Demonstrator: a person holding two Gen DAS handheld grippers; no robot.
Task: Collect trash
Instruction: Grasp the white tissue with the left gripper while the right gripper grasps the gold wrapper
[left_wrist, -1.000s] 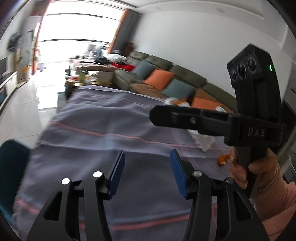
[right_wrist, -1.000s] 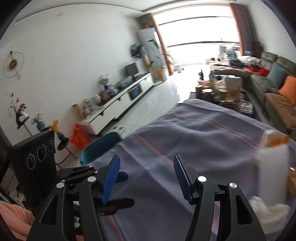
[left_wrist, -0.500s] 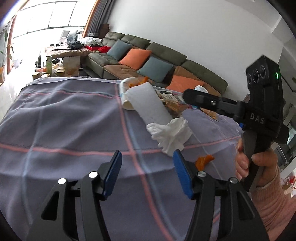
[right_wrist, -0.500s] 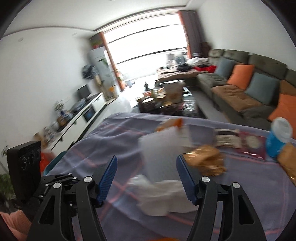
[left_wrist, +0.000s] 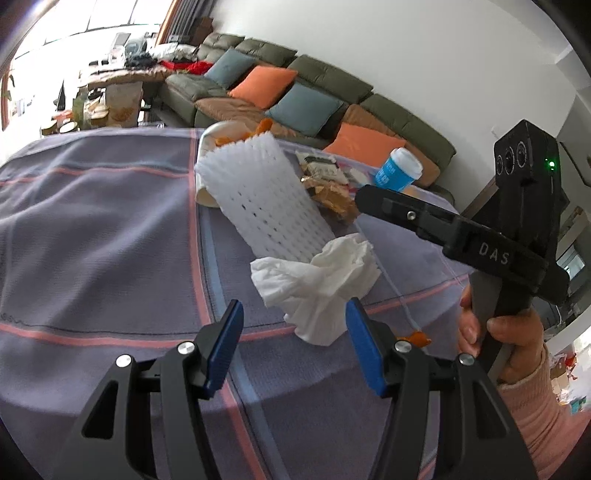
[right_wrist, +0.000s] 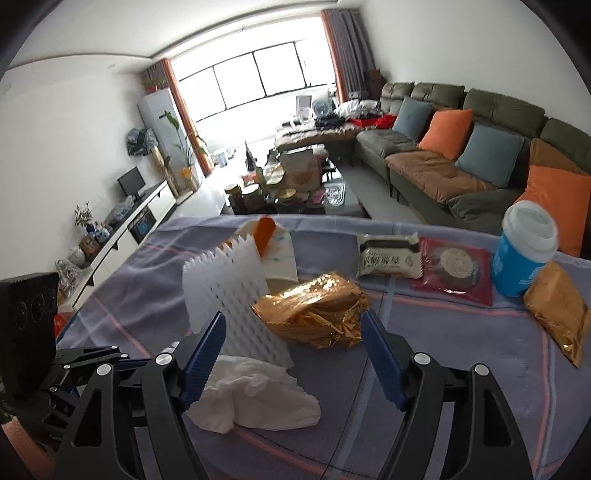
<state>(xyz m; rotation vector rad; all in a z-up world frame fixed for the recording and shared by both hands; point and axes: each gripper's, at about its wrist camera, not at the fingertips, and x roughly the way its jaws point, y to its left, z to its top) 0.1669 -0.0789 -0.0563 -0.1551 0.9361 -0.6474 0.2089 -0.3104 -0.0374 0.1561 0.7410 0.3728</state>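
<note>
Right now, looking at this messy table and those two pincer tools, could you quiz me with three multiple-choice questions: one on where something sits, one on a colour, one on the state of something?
1. Where does the crumpled white tissue lie?
A. against the near end of the white foam net sleeve
B. on the sofa
C. inside the blue cup

2. What colour is the crinkled foil wrapper beside the foam sleeve?
A. green
B. gold
C. black

3. How does the right gripper stand?
A. clamped on the cup
C. clamped on the tissue
B. open, holding nothing

Answers:
1 A: the tissue rests on the tablecloth, touching the sleeve's near end.
2 B: the foil shines gold in the right wrist view.
3 B: its jaws have just been opening, with the wrapper ahead of them and nothing pinched.
</note>
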